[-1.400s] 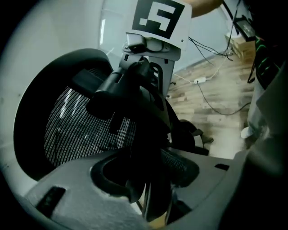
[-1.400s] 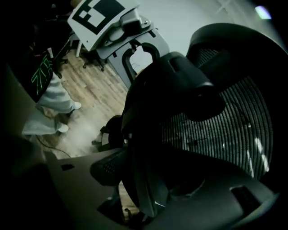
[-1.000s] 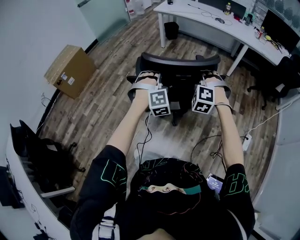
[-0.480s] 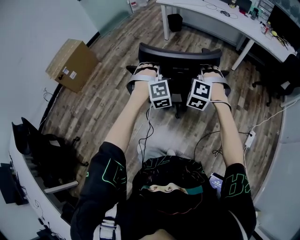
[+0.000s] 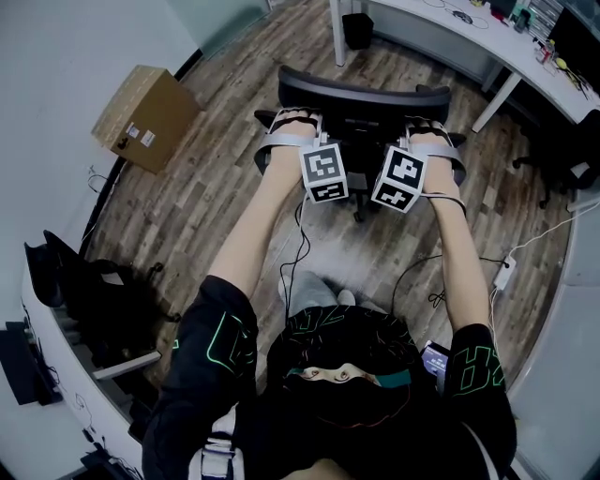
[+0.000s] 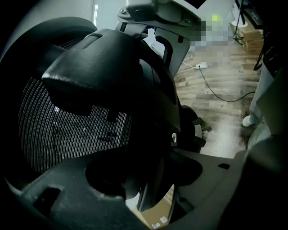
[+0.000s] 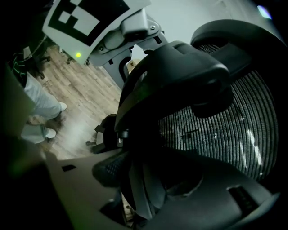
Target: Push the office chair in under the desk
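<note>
left claw (image 5: 292,120) and right claw (image 5: 427,127) clenched on office chair (image 5: 361,94) backrest's top rim, one each side, desk (image 5: 441,26) beyond

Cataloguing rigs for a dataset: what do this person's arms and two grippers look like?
Left gripper and right gripper are pale grey, each carrying a white cube with black square markers. Black cables trail from them. The arms are bare below short black sleeves printed with green lines.
</note>
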